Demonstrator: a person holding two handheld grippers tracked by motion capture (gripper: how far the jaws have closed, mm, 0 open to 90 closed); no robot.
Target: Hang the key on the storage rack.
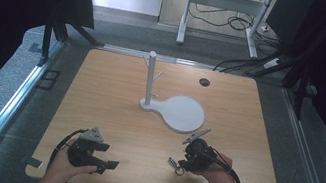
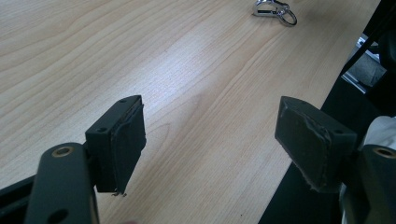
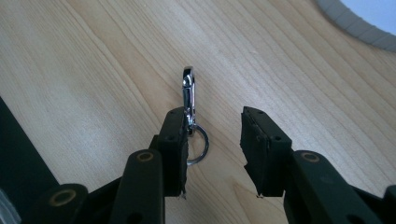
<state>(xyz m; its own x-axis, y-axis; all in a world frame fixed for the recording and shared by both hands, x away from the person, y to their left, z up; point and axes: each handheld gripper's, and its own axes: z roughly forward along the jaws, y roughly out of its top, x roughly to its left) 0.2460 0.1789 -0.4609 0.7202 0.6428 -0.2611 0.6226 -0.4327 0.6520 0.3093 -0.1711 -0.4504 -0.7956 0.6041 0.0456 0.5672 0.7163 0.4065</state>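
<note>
Overhead, the wooden tabletop (image 1: 115, 93) carries a white stand (image 1: 171, 105): an upright post with short pegs rising from a flat base that widens into a round disc. Nearer the person than that stand, a small metal snap hook (image 1: 175, 165) with a ring lies flat on the wood. The right tool (image 1: 185, 162) sits low over it, held in the person's right hand (image 1: 220, 175). Well to the left of the snap hook, the left tool (image 1: 106, 155) is held in the left hand (image 1: 64, 165) close to the near edge of the tabletop. No writing or brand mark can be read on the stand, the tools or the hook.

From the left gripper view, the left tool (image 2: 210, 140) is released, its two black jaws standing wide apart over bare wood. The snap hook (image 2: 274, 8) lies far off, well beyond the jaws.

From the right gripper view, the right tool (image 3: 214, 149) is part-way closed but not clenched. The snap hook (image 3: 189, 100) lies between the jaws, close against the left one, its ring (image 3: 198, 147) in the gap and the clasp reaching beyond the tips. The right jaw stands clear of it. A curved edge of the stand's base (image 3: 355, 25) shows beyond the hook.
</note>
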